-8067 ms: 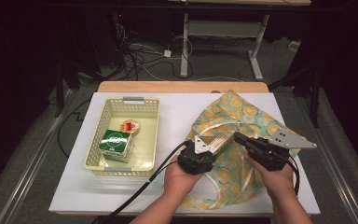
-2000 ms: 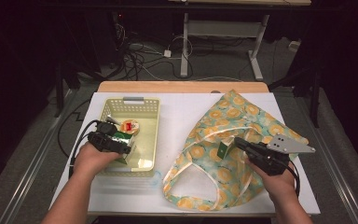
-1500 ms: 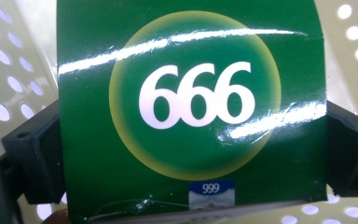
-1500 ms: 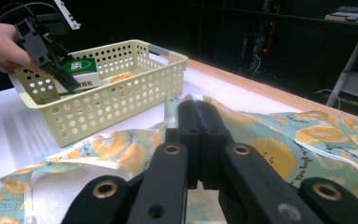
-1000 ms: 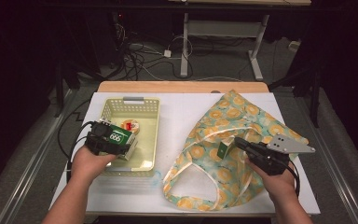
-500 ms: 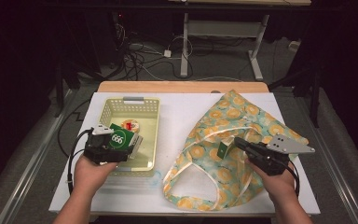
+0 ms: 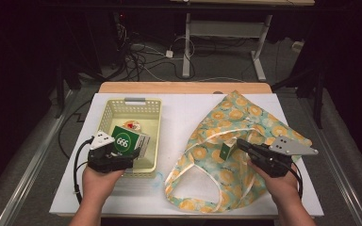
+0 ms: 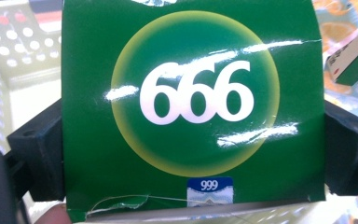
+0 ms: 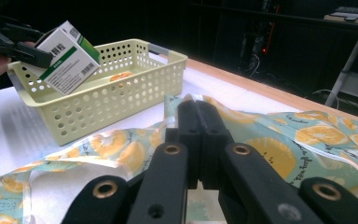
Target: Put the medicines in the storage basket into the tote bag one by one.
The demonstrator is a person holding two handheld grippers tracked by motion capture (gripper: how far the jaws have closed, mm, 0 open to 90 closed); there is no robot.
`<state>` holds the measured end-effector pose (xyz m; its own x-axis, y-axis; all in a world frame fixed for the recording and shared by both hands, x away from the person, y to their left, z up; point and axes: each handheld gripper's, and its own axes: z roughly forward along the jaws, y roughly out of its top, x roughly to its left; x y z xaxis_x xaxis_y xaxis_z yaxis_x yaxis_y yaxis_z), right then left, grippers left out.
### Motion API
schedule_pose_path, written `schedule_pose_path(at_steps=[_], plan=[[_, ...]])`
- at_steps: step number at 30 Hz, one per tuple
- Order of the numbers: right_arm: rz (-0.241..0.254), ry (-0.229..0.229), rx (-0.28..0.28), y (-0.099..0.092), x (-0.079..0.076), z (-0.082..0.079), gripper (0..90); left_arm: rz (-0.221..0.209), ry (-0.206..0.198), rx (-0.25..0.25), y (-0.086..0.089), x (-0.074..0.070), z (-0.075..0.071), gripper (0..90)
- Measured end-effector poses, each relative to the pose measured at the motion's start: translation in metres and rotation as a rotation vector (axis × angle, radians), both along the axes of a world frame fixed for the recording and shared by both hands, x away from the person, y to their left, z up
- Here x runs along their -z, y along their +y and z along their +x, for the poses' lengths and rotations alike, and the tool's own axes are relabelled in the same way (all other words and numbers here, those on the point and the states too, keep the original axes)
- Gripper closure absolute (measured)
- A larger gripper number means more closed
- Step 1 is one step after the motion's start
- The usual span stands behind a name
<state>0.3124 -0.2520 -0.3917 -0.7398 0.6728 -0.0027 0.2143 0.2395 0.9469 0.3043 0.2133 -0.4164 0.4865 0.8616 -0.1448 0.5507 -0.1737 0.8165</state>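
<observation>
A green box (image 7: 122, 137) marked 666 hangs tilted over the near end of the pale yellow basket (image 7: 134, 101). My left gripper (image 7: 133, 149) is shut on it, a black jaw pressing each side, and its green face (image 8: 193, 107) is close in front of the left gripper view. An orange-print fabric bag (image 7: 245, 117) lies open on the right of the table. My right gripper (image 7: 239, 143) is shut on the bag's rim, its jaws (image 9: 196, 109) closed together on the cloth. A small green-and-white tag or box (image 7: 226, 151) sits at those tips.
A small round orange item (image 7: 133, 125) lies in the basket. Everything rests on a white board (image 7: 188, 108) with a wooden strip along its back. Cables trail from both grippers toward me. Dark floor, cables and table legs lie beyond.
The left gripper left the bag, closed on the green box in the basket and lifted it. Over the last second it drifted slightly right and toward me. The right gripper stayed put.
</observation>
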Motion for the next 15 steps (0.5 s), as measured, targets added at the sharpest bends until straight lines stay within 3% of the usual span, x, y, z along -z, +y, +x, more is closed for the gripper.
schedule_pose_path(at_steps=[10, 15], plan=[[-0.003, -0.007, -0.002, 0.0, -0.001, 0.0, 90.0, -0.035, -0.07, 0.057, -0.015, -0.018, -0.015, 5.2], [0.0, -0.008, -0.002, 0.0, -0.002, -0.001, 90.0, -0.051, -0.078, 0.096, -0.025, -0.022, -0.02, 5.2]])
